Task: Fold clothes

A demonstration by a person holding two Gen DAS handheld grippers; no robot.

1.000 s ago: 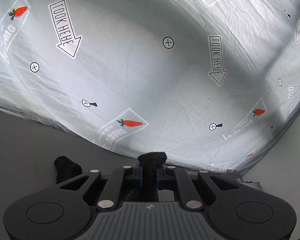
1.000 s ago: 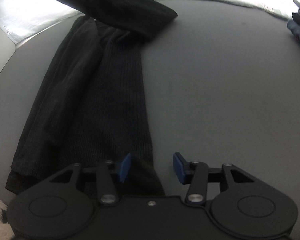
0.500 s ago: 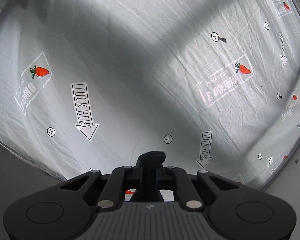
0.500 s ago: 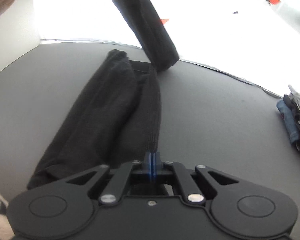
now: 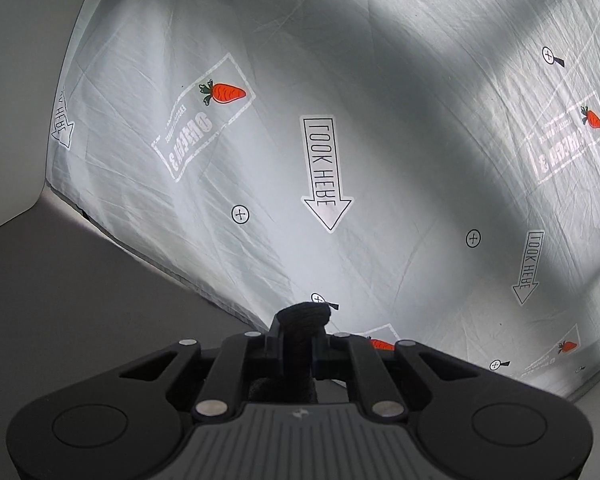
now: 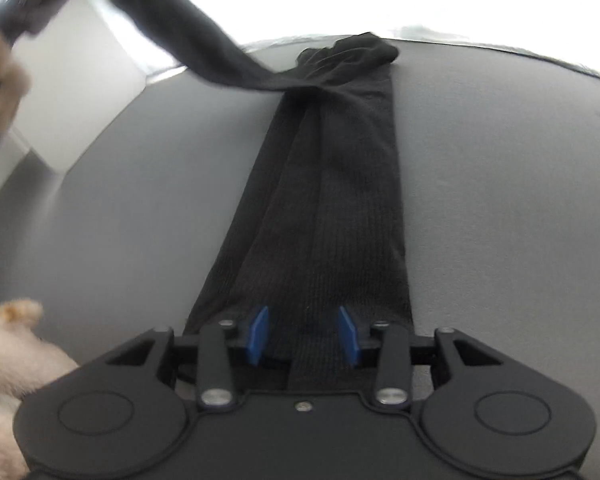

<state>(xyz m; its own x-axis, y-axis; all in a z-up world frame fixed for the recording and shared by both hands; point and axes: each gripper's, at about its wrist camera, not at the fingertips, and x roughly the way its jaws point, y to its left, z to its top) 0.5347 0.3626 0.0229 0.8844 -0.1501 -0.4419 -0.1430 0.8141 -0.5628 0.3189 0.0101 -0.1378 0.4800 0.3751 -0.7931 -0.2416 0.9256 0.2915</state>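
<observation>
The garment (image 6: 324, 200) is black with a fine ribbed knit and lies on a plain grey surface (image 6: 500, 200). The sheet (image 5: 380, 80) is pale grey-white, printed with orange carrots with green tops, black-outlined arrows and small circled crosses. The right gripper (image 6: 304, 334) is black with blue pads (image 6: 258, 334).

The black garment (image 6: 324, 200) runs under the right gripper's body, near end hidden.
</observation>
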